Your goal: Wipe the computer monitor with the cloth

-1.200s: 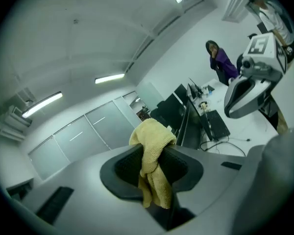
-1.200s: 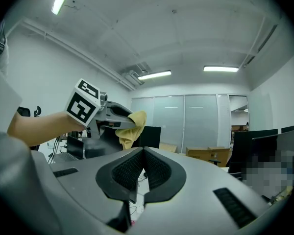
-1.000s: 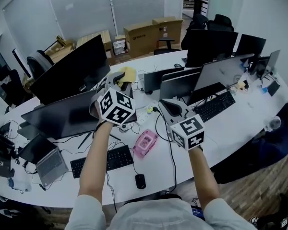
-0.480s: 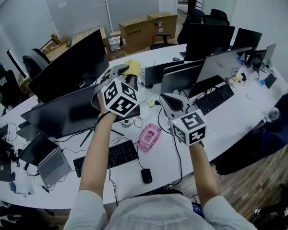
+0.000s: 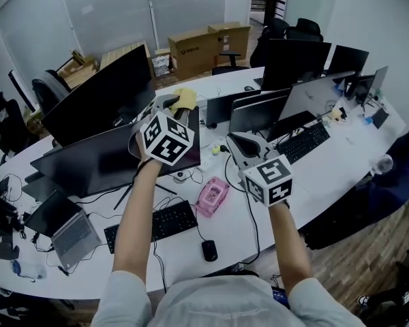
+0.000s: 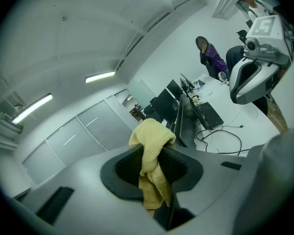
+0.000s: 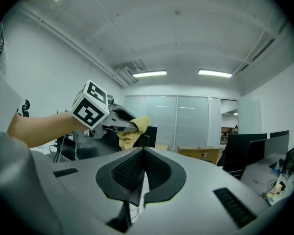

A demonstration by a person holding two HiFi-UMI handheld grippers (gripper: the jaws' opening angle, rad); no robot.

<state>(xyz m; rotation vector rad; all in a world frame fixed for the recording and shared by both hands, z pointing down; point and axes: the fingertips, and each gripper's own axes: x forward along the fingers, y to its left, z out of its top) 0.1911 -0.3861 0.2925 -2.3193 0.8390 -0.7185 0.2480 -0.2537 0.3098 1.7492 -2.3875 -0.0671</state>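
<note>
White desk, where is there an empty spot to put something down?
Bare room on the white curved desk lies between the right-hand black keyboard and the clear cup. A thin strip runs along the near edge beside the black mouse. Around the pink case, cables crowd it.

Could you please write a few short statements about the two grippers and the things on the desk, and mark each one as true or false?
1. The left gripper is shut on a yellow cloth. True.
2. The right gripper holds a second cloth. False: its jaws are together with nothing between them.
3. A pink object lies on the white desk between the person's two forearms. True.
4. The computer mouse is white. False: it is black, and it lies to the right of the black keyboard.
</note>
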